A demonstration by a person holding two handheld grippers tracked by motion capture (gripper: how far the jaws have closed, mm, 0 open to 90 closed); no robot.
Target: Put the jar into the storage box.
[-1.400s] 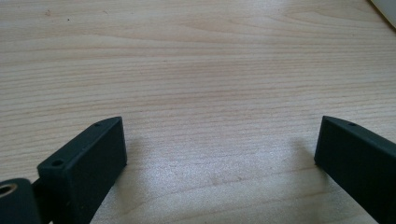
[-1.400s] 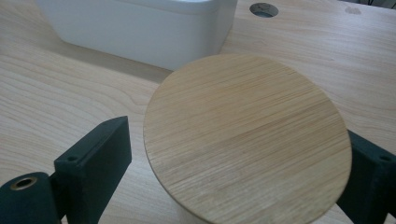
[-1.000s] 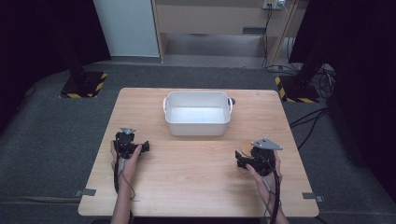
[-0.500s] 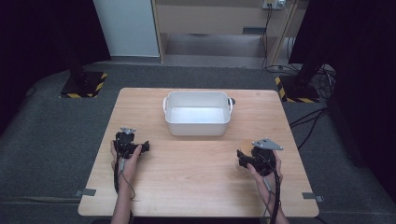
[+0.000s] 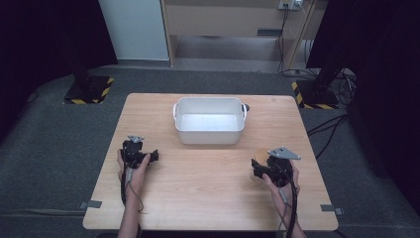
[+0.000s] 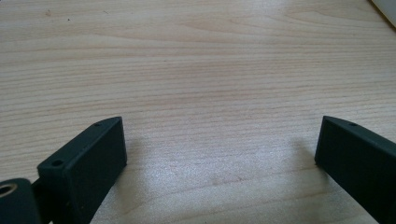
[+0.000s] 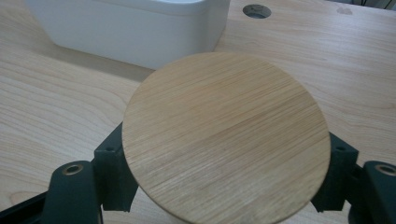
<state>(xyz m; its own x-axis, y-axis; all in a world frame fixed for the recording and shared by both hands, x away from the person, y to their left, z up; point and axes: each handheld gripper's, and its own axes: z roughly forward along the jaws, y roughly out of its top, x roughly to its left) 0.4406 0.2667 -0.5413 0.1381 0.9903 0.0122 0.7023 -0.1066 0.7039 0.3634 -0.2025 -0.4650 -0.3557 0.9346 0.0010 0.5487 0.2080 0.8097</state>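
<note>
The left gripper (image 6: 219, 154) has its two black jaws spread wide apart, with nothing between them; beneath lies the pale wooden table (image 6: 201, 70); a white edge (image 6: 386, 6) shows at the top right corner.

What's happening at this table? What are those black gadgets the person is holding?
A person sits at a wooden table with a hand-held two-jaw gripper in each hand. The right gripper has its jaws on either side of a round wooden disc, seemingly clamping it by the edges. The left gripper rests with its jaws wide apart over bare wood, holding nothing. A white tub sits farther back on the table, and looks empty.
</note>
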